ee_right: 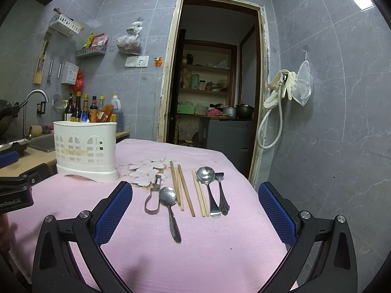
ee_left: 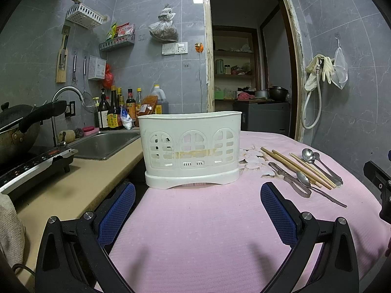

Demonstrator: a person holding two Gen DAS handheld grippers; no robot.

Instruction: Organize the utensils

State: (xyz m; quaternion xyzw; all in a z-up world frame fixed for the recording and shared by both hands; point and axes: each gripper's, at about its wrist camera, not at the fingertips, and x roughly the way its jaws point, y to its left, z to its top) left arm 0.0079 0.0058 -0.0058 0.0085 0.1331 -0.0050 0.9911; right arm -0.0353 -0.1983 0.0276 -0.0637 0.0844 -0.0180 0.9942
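Note:
A white plastic utensil holder (ee_left: 191, 150) stands empty-looking on the pink tablecloth; it also shows in the right wrist view (ee_right: 85, 149) at the left. Utensils lie in a row on the cloth: a peeler (ee_right: 154, 196), a metal spoon (ee_right: 169, 210), wooden chopsticks (ee_right: 184, 189), a second spoon (ee_right: 207, 183) and a small fork-like piece (ee_right: 222, 195). In the left wrist view they lie at the right (ee_left: 305, 168). My left gripper (ee_left: 198, 190) is open, just in front of the holder. My right gripper (ee_right: 195, 190) is open, hovering above and around the utensil row.
A beige counter (ee_left: 80, 183) with a sink (ee_left: 105, 144), a stove and a wok (ee_left: 14, 131) lies left of the table. Sauce bottles (ee_left: 117, 112) stand behind the sink. A doorway (ee_right: 212, 97) opens behind the table. The table's right edge (ee_right: 256, 195) drops off near the tiled wall.

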